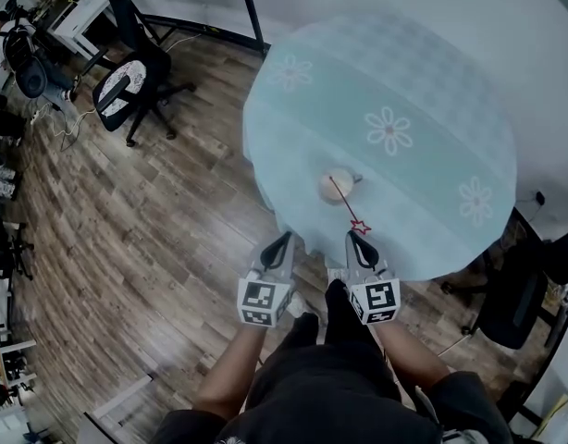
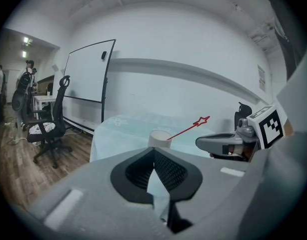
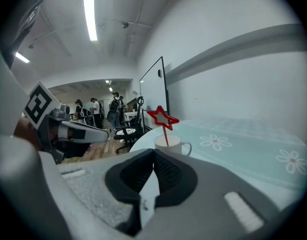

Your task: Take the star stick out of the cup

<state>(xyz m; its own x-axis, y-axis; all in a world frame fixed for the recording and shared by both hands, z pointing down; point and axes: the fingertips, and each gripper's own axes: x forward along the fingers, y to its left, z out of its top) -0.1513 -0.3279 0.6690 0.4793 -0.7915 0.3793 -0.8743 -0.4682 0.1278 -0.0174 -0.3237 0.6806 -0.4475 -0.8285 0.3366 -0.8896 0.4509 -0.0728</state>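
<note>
Jaws together, left hand-held gripper (image 1: 286,238) and right hand-held gripper (image 1: 351,236) hover abreast.

A white mug-like cup (image 1: 337,185) stands upright near the table's edge; a thin red star stick (image 1: 344,202) leans out of it, star topmost.

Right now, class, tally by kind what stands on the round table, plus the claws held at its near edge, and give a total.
cup: 1
star stick: 1
claws, both shut and empty: 2 (left claw, right claw)
total: 4
</note>
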